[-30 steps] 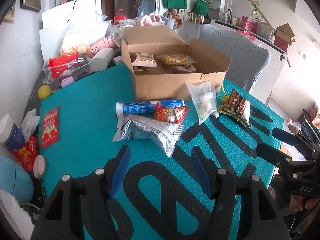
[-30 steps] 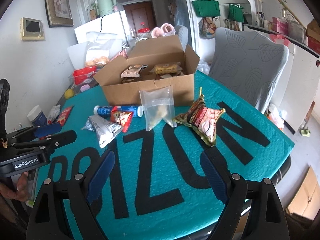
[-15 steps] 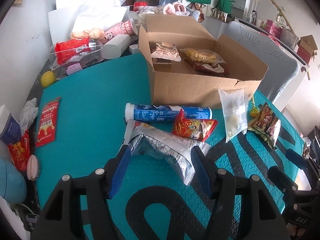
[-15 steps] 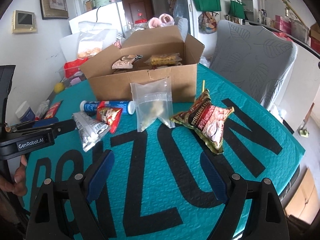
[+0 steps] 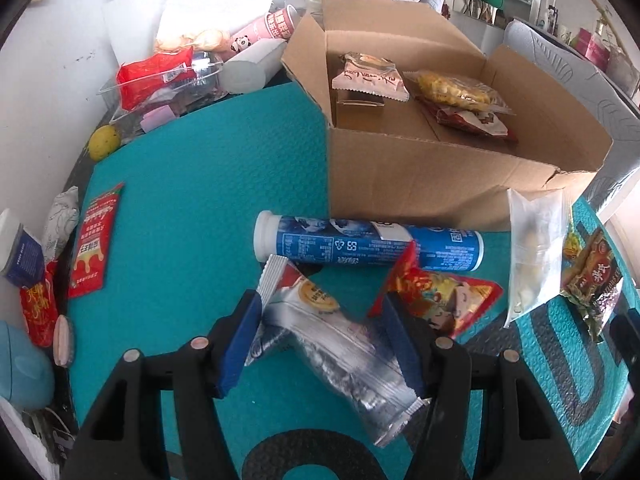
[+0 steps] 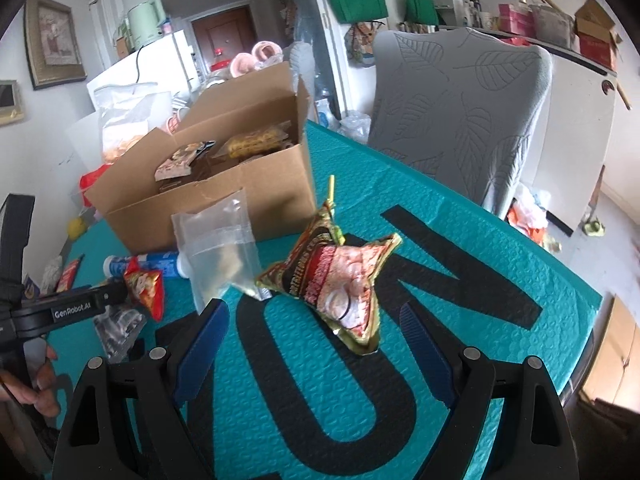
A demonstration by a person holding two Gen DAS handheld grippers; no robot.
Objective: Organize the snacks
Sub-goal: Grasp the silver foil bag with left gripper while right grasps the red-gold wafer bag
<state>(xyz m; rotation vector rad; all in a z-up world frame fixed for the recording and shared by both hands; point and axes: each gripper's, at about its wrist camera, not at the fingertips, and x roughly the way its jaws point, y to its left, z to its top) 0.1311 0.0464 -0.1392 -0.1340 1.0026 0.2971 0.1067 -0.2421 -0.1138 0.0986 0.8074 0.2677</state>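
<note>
Now the left gripper [image 5: 320, 328] straddles the crinkled silver foil snack packet [image 5: 336, 344] on the teal tabletop [image 5: 192, 184], jaws half-open, gripping nothing; the right gripper [image 6: 312, 344], jaws wide and empty, frames the red-gold snack bag [image 6: 340, 280], both probably bound for the open cardboard box [image 5: 420, 176] beyond.

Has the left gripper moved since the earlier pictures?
Yes. The left gripper came forward and down toward the cardboard box; the silver packet now lies between its open fingers.
</note>
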